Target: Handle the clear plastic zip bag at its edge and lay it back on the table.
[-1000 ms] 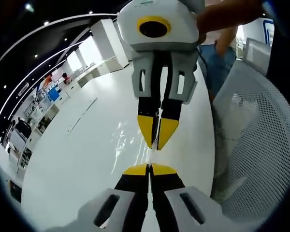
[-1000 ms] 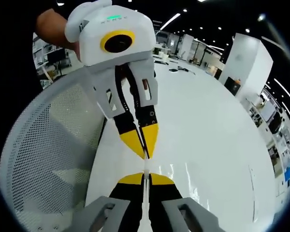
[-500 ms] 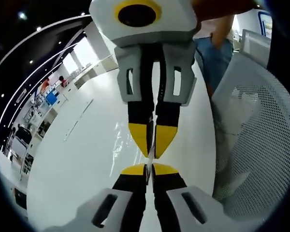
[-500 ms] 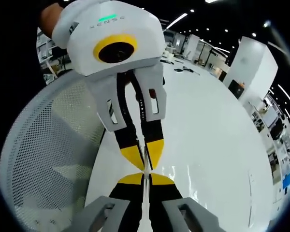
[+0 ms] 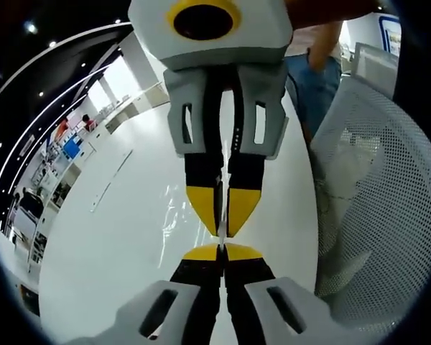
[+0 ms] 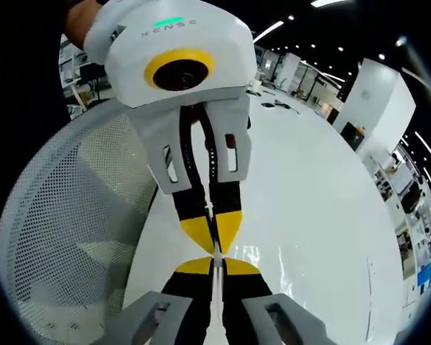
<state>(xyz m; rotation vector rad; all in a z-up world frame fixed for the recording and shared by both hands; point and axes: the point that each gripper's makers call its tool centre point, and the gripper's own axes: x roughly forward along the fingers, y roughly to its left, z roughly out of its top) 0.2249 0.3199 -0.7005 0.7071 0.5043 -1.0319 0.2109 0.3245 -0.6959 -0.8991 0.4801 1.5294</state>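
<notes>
White table (image 5: 122,237) is lying below as you are pinching the clear zip bag (image 5: 220,215) between left gripper (image 5: 222,251) and right gripper (image 6: 214,263), both clenched on its edge.

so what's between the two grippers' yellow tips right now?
Just the thin edge of the clear zip bag, pinched by the left gripper and right gripper, in the left gripper view.

Left tool (image 5: 222,251) and right tool (image 5: 222,208) closed in since a second ago: yellow tips, then apart, now almost touching, nose to nose above table (image 5: 115,237). Each tool now looms larger in other's view. Both jaw pairs now pressed together.
</notes>
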